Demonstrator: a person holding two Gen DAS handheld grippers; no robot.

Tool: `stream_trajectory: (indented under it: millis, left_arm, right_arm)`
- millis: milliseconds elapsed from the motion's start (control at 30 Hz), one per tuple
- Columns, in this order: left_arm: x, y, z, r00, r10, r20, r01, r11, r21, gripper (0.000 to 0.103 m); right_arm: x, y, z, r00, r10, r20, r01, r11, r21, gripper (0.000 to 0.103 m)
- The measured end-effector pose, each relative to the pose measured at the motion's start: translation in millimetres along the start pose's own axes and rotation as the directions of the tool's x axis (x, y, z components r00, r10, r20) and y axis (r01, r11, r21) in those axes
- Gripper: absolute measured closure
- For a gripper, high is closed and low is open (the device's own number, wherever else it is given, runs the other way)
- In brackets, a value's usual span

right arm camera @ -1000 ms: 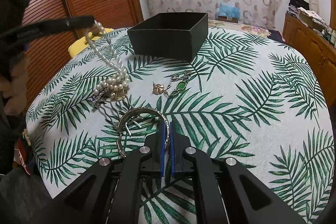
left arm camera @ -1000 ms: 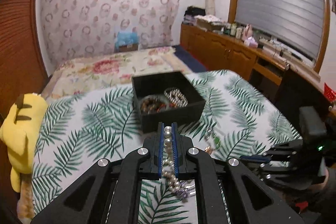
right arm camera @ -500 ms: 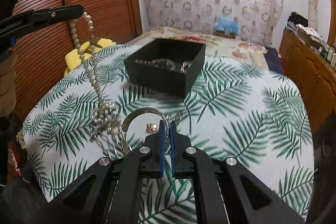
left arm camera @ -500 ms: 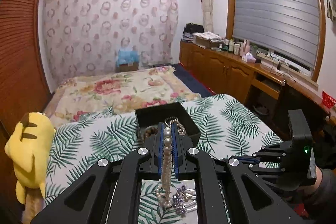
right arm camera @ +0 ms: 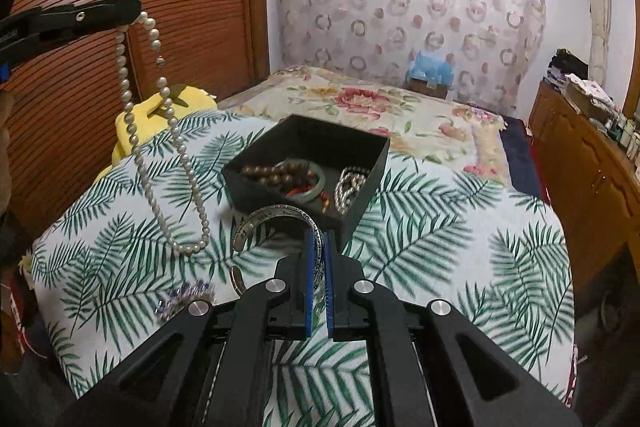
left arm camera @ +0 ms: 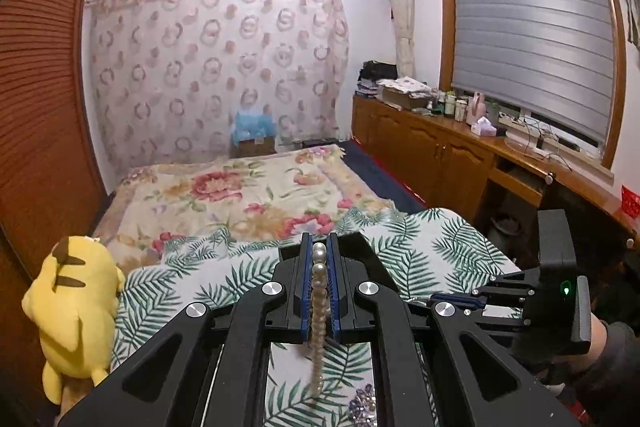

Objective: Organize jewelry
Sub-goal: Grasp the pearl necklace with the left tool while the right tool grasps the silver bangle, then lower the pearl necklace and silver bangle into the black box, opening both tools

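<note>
A yellow plush toy (left arm camera: 76,311) sits beside the palm-leaf bedcover (right arm camera: 460,227), with a wooden cabinet (left arm camera: 432,155) under the shuttered window (left arm camera: 532,35).

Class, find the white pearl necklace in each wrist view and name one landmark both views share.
Left wrist view: white pearl necklace at bottom centre, clamped in the left gripper, hanging down.
Right wrist view: upper left, a loop dangling from that gripper over the palm-leaf cloth.
Shared landmark: yellow plush toy.
</note>
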State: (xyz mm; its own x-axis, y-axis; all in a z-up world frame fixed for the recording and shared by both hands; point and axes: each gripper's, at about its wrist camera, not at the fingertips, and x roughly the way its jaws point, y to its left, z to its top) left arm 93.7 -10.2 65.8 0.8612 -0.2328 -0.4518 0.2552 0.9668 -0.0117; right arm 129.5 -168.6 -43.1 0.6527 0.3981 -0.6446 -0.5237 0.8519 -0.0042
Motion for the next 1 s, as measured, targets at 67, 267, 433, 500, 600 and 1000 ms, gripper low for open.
stream_trajectory:
  millis: [67, 267, 433, 500, 600, 1000]
  left_arm:
    - [0.7, 1.3, 3.9, 1.000, 0.007, 0.005, -0.007, 1.000, 0.003, 0.097]
    - [2.9, 2.5, 17.1, 1.000, 0.020, 0.019, -0.021, 1.000, 0.014, 0.097]
    - [4.9, 1.9, 31.0, 0.999, 0.030, 0.032, -0.031, 0.999, 0.030, 0.097]
    - [6.4, 1.6, 37.3, 0.999, 0.035, 0.036, -0.036, 0.999, 0.036, 0.097]
    - [9.1, 2.2, 44.4, 0.998, 0.042, 0.045, -0.044, 0.998, 0.037, 0.097]
    - [22.0, 7.3, 63.6, 0.997, 0.060, 0.058, -0.061, 0.998, 0.017, 0.097]
  right_arm:
    - [2.8, -2.1, 6.2, 1.000, -0.003, 0.002, 0.003, 1.000, 0.000, 0.098]
    - [17.8, -10.1, 26.0, 1.000, -0.019, 0.000, 0.019, 1.000, -0.014, 0.098]
    - [34.9, -19.5, 36.6, 0.999, -0.035, -0.010, 0.035, 0.999, -0.004, 0.098]
    - [43.6, -24.5, 41.5, 0.999, -0.039, -0.017, 0.039, 0.999, 0.005, 0.098]
    - [55.5, -30.8, 47.1, 0.999, -0.043, -0.028, 0.044, 0.999, 0.020, 0.098]
    - [91.5, -29.8, 52.7, 0.997, -0.031, -0.065, 0.031, 1.000, -0.004, 0.097]
